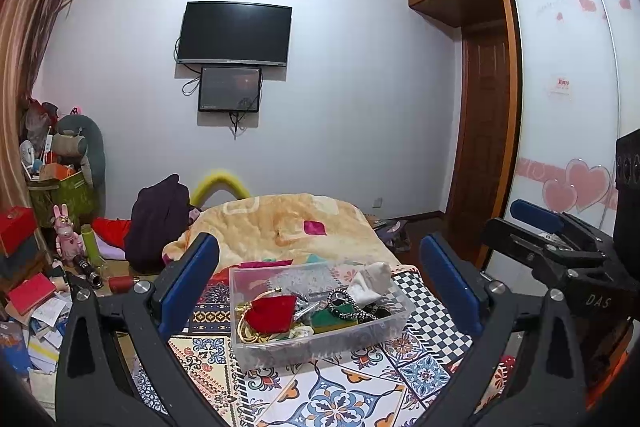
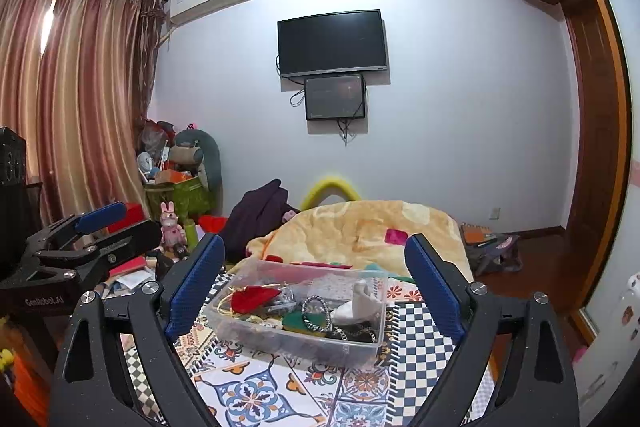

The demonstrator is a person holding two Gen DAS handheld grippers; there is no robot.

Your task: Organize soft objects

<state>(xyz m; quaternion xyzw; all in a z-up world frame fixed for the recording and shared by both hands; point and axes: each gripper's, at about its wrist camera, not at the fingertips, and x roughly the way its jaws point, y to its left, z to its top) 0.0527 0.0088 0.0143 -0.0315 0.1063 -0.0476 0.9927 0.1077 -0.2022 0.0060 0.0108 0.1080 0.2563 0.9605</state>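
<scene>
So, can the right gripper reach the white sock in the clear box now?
Probably yes: the right gripper is open, and the white sock lies uncovered on top in the lidless clear box.

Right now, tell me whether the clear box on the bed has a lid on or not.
No lid. The clear box is open on top, and the white sock sticks up past its rim.

The clear, glossy plastic rectangular bin (image 1: 320, 337) has smooth walls. The red pouch (image 1: 270, 313) inside looks like matt, velvety cloth; the white sock (image 1: 370, 281) is soft knit. The patterned sheet (image 1: 340, 395) under the bin appears smooth. The blue gripper pads (image 2: 196, 283) are finely ribbed; the black gripper frames (image 2: 104, 355) are matt.
</scene>
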